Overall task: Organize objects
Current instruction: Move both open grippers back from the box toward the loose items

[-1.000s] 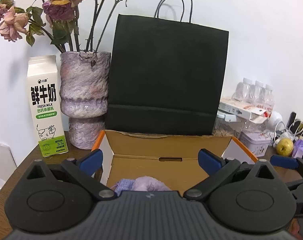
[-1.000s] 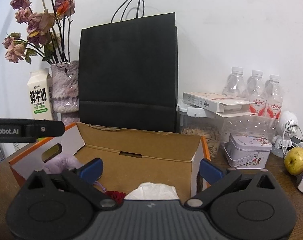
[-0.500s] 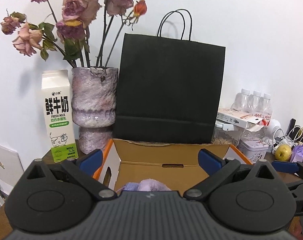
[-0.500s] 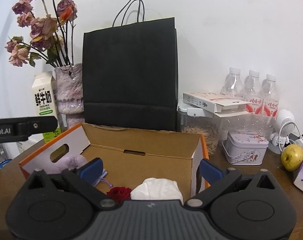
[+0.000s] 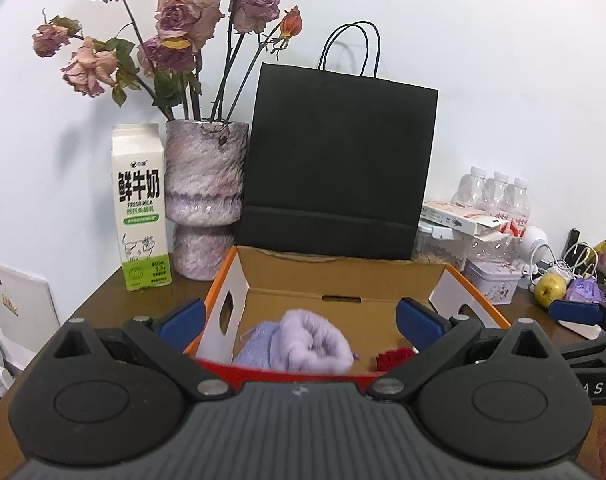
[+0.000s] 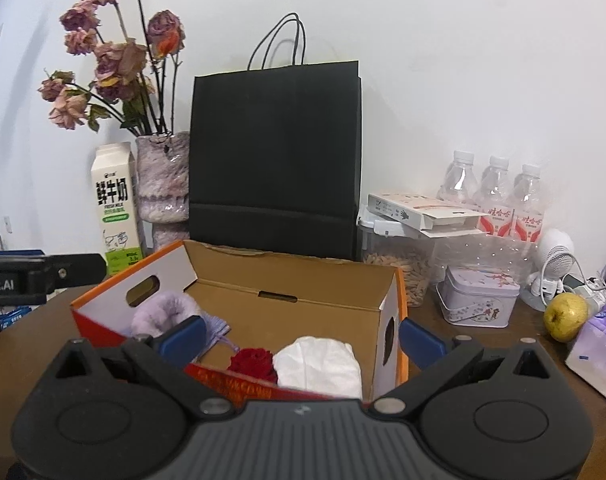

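Behind the brown table (image 6: 463, 344) stands a black bag (image 6: 275, 160). Both grippers, left gripper (image 5: 299, 320) and right gripper (image 6: 301, 334), are spread wide and empty, just short of the open box (image 6: 303, 276), which lies dead ahead holding a purple cloth (image 5: 303, 340), red rose (image 6: 251, 362) and white cloth (image 6: 319, 366).

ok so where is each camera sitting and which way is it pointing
Left wrist: sits on the left hand-held gripper, looking forward over the cardboard box toward the black paper bag; its open blue-tipped fingers show, and the other gripper at the right edge.
Right wrist: sits on the right hand-held gripper, facing the same box from further right; its open fingers show.
Shared: box, bag, milk carton, vase.
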Demonstrator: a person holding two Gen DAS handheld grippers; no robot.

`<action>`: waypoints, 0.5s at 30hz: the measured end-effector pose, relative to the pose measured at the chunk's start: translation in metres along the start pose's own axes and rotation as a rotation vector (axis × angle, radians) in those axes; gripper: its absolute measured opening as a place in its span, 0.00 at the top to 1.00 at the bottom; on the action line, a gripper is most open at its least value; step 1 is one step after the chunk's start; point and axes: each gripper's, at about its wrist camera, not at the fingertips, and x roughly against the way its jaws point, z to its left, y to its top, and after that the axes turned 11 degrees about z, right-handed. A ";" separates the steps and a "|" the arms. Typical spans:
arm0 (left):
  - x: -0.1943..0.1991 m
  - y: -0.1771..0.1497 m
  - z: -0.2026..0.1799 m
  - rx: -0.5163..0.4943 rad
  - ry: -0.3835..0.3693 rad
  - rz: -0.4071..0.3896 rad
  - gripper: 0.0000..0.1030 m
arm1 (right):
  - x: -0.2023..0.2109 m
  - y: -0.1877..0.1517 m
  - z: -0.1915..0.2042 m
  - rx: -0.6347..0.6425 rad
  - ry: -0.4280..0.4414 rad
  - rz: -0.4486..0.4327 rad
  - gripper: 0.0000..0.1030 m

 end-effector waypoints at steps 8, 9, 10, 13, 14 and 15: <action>0.029 -0.024 -0.004 -0.004 0.009 0.027 0.00 | 0.028 -0.023 0.000 0.025 -0.002 0.014 0.00; 0.032 -0.027 -0.005 -0.003 0.009 0.029 0.00 | 0.032 -0.026 0.001 0.027 0.000 0.015 0.00; 0.036 -0.029 -0.005 -0.002 0.010 0.032 0.00 | 0.035 -0.029 0.001 0.028 0.001 0.015 0.00; 0.046 -0.037 -0.007 -0.001 0.010 0.038 0.00 | 0.048 -0.037 0.002 0.038 0.005 0.014 0.00; 0.050 -0.040 -0.008 -0.002 0.010 0.040 0.00 | 0.053 -0.040 0.003 0.041 0.007 0.013 0.00; 0.053 -0.042 -0.009 -0.002 0.011 0.041 0.00 | 0.056 -0.042 0.003 0.043 0.008 0.013 0.00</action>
